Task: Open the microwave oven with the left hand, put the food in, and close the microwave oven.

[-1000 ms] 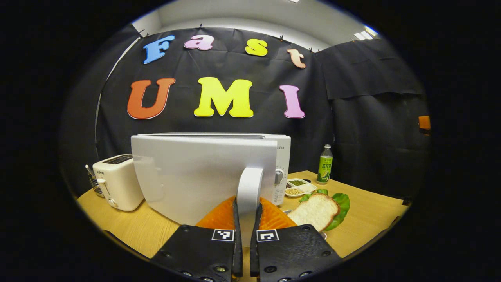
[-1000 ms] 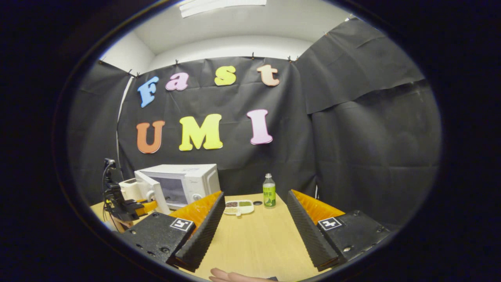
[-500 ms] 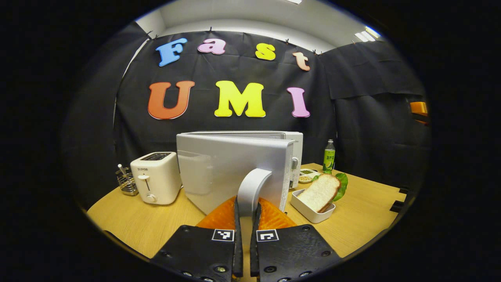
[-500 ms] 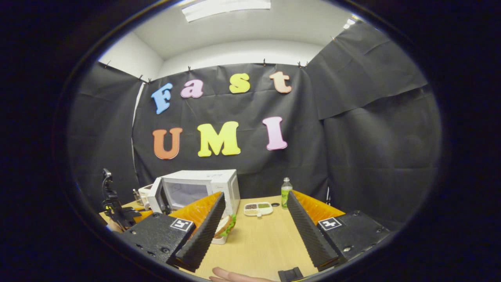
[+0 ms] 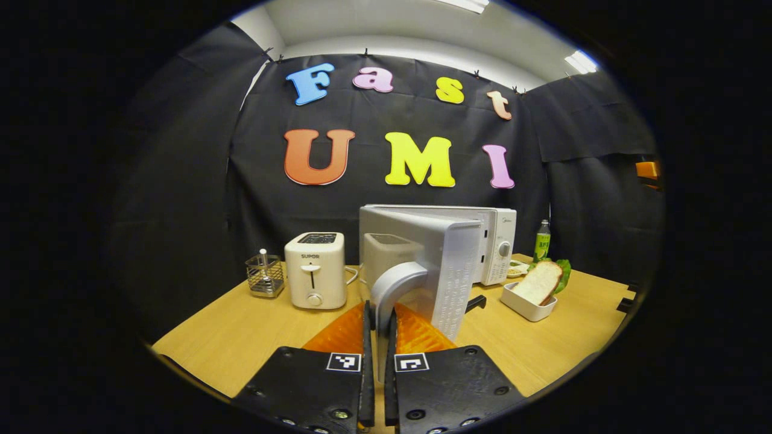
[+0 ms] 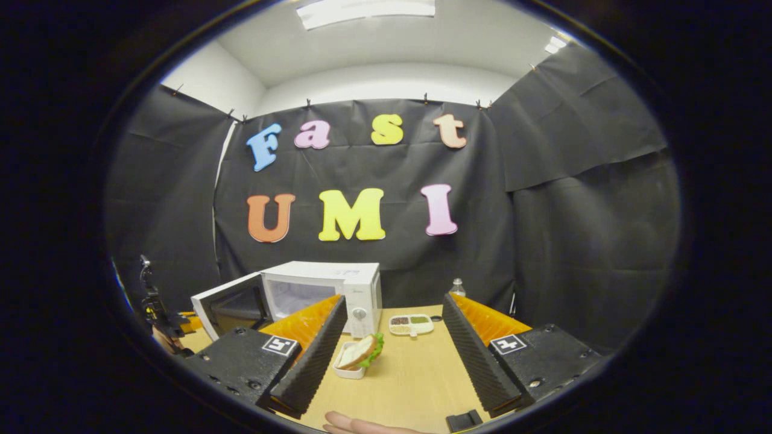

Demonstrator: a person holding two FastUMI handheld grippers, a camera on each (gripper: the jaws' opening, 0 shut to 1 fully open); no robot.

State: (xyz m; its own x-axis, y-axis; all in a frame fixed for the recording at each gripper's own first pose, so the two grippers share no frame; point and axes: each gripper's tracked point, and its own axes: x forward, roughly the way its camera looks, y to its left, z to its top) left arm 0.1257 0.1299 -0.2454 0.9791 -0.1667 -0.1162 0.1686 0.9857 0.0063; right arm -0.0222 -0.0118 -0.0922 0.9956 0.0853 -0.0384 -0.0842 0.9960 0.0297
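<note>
Left gripper view: the left gripper (image 5: 377,319) has its two fingers drawn together on the curved grey door handle (image 5: 395,283) of the microwave oven (image 5: 491,241), both fingers pressing on it from either side. The microwave door (image 5: 449,271) stands swung wide, seen nearly edge-on, with the oven's body and its control knob behind it. To the left of the door a white toaster (image 5: 315,270) stands on the wooden table (image 5: 241,337), and a small wire basket (image 5: 264,276) sits just beside the toaster. To the right of the oven, a white dish (image 5: 528,304) holds the food, a slice of bread (image 5: 538,282) with green lettuce behind it; the dish rests on the table near the oven, outside it. A green bottle (image 5: 542,241) stands farther back by the wall. Right gripper view: the right gripper (image 6: 392,355) hangs above the table with its fingers wide apart, holding nothing. Between them lies the dish with the bread (image 6: 356,352), on the table in front of the oven (image 6: 325,289), whose door (image 6: 232,304) is open to the left. A divided snack tray (image 6: 411,325) lies behind the dish, and the left gripper (image 6: 163,316) shows at the far left by the door's edge.
</note>
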